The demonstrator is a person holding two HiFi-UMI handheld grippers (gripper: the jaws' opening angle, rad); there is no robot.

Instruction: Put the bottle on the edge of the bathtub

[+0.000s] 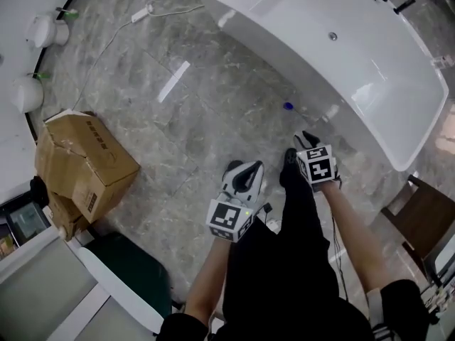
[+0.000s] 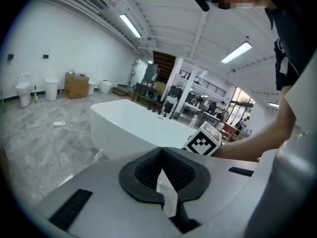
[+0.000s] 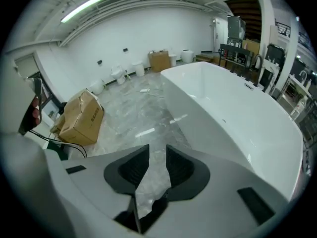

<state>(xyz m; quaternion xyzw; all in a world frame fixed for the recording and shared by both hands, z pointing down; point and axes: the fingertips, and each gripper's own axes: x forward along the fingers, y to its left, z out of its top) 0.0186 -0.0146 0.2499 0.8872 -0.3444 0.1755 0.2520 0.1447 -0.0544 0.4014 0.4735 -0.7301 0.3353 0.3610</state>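
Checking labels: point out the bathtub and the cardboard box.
bathtub (image 1: pixel 306 48), head view, near rim.
cardboard box (image 1: pixel 89 151), head view, top face.

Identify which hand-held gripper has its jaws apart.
The right hand-held gripper: the floor shows through the gap between its jaws, nothing held. On the left hand-held gripper the jaws meet at the tips.

The left gripper (image 2: pixel 161 152) has its jaws closed tip to tip with nothing between them, and they point toward a white bathtub (image 2: pixel 131 125) on a grey marbled floor (image 2: pixel 39 138). Just right of the jaws, the right gripper's cube (image 2: pixel 204 142) shows against the tub, with a bare forearm (image 2: pixel 247 145) behind it. Far left, a cardboard box (image 2: pixel 77 85) and toilets (image 2: pixel 23 90) stand along the white wall.
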